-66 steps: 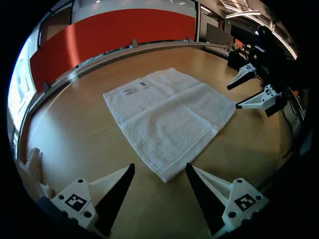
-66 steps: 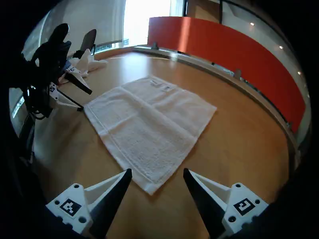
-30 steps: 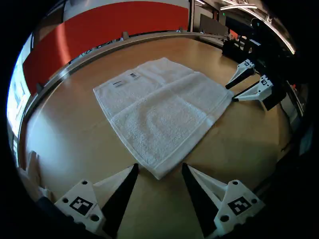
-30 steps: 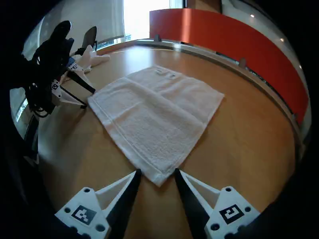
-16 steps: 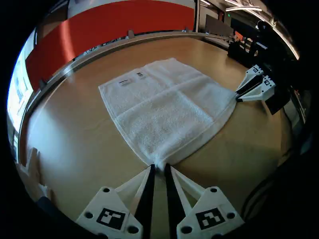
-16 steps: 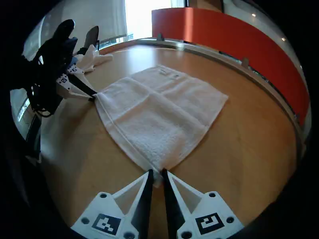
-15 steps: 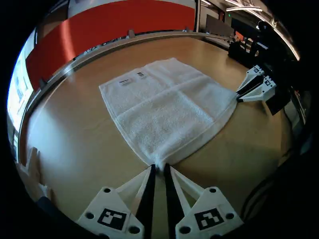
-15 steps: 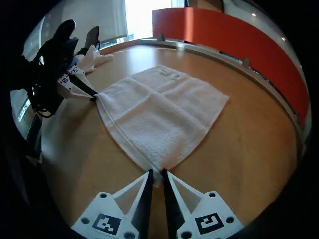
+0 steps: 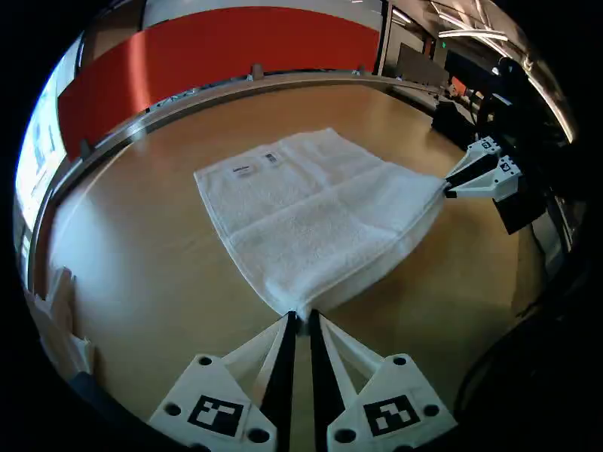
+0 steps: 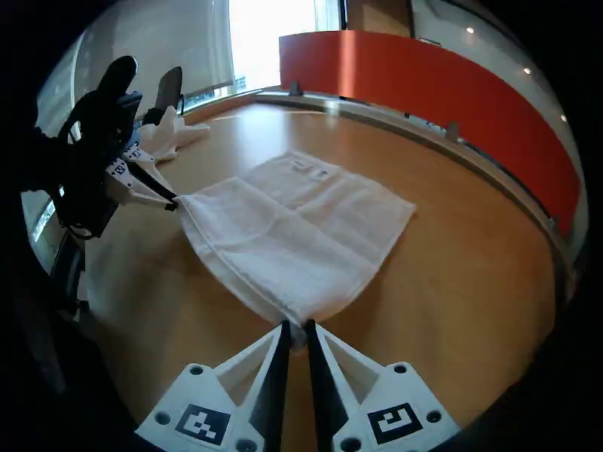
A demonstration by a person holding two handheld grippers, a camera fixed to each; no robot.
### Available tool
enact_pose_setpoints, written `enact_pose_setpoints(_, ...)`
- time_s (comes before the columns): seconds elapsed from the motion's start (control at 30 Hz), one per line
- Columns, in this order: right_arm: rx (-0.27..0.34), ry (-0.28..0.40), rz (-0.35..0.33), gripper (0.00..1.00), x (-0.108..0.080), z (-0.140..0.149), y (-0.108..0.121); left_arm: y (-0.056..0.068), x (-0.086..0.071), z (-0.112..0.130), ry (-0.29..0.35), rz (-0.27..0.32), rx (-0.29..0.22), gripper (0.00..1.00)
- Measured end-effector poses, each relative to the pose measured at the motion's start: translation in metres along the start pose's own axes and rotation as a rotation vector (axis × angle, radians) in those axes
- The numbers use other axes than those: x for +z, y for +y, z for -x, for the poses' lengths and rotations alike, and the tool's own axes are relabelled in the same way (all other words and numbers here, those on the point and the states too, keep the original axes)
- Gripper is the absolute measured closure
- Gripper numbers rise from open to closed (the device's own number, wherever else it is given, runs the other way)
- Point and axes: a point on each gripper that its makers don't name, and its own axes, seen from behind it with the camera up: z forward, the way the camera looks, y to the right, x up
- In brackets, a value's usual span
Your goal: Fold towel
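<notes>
A white terry towel (image 9: 316, 207) lies spread on the wooden table (image 9: 151, 264), its label near the far edge. My left gripper (image 9: 300, 320) is shut on the towel's near corner, which is raised off the table. In the right gripper view the towel (image 10: 294, 226) shows again, and my right gripper (image 10: 296, 329) is shut on its other near corner. Each gripper appears in the other's view, pinching a corner: the right gripper (image 9: 446, 190) at the right side, the left gripper (image 10: 175, 203) at the left side. The near edge of the towel hangs between them.
An orange wall panel (image 9: 218, 56) and a metal rail (image 9: 196, 102) run behind the table's far edge. A crumpled white cloth (image 10: 169, 132) lies at the table's far left corner by dark chairs (image 10: 169, 79). Bare wood surrounds the towel.
Both grippers went from open to shut on the two near corners. Since half a second ago they have lifted, and the towel's near edge has risen off the table.
</notes>
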Motion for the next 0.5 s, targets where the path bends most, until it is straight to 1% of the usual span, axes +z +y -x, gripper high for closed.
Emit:
enact_pose_setpoints(0.2,-0.009,0.028,-0.001,0.84,-0.017,-0.014,-0.006,0.002,-0.019,-0.011,0.021,-0.01,0.001,0.87)
enact_pose_setpoints(0.4,-0.032,0.037,-0.009,0.84,-0.035,-0.02,-0.015,0.009,-0.036,-0.013,0.022,-0.013,0.014,0.87)
enact_pose_setpoints(0.5,-0.035,0.038,-0.015,0.84,-0.043,-0.02,-0.02,0.013,-0.043,-0.014,0.022,-0.011,0.01,0.87)
